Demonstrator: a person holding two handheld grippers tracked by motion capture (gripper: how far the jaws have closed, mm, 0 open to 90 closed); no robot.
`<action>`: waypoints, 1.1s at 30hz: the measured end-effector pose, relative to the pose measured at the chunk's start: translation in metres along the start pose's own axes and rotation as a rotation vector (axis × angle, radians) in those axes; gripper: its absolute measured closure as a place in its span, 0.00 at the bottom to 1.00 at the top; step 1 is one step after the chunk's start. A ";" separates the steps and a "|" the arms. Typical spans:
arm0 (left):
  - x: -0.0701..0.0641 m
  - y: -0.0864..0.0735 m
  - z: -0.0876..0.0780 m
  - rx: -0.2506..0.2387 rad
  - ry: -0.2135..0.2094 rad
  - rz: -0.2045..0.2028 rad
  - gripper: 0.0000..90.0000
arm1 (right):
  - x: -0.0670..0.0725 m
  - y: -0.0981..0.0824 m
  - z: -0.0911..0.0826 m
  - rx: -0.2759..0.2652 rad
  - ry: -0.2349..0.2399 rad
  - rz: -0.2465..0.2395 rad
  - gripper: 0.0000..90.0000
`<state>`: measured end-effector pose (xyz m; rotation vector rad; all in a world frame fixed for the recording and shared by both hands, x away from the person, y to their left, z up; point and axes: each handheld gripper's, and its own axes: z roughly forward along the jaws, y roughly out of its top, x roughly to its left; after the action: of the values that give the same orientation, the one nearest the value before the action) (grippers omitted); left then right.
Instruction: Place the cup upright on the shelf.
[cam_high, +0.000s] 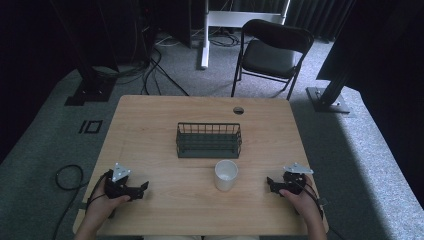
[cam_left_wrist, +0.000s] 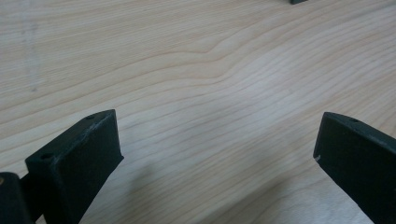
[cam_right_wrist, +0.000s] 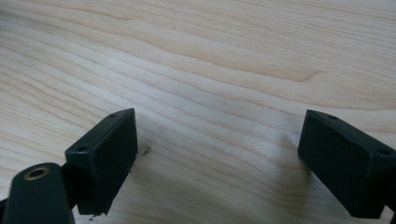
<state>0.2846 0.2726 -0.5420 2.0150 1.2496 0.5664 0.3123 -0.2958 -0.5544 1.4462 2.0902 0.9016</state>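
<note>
Both grippers rest low on the table (cam_high: 150, 120), jaws spread wide with nothing between them. The left gripper (cam_high: 141, 189) sits near the front left, the right gripper (cam_high: 270, 184) near the front right. The white cup (cam_high: 226, 175) stands upright between them, just in front of the wire basket (cam_high: 208, 140), closer to the right gripper. The risk: the cup looks light and empty, so a jaw clipping its rim on approach could tip it, or a hard squeeze could crush it.
</note>
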 end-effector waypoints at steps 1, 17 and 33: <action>0.000 0.000 0.000 0.000 0.000 0.000 0.01 | 0.000 0.000 0.000 0.000 0.000 0.000 0.13; -0.032 0.022 0.000 -0.100 -0.107 0.106 0.01 | 0.000 0.000 0.000 0.000 0.000 0.000 0.13; -0.067 0.036 0.010 -0.180 -0.229 0.188 0.06 | 0.000 0.000 0.000 0.000 0.000 0.000 0.13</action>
<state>0.2832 0.1990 -0.5223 1.9918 0.8493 0.5006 0.3123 -0.2958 -0.5544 1.4464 2.0902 0.9023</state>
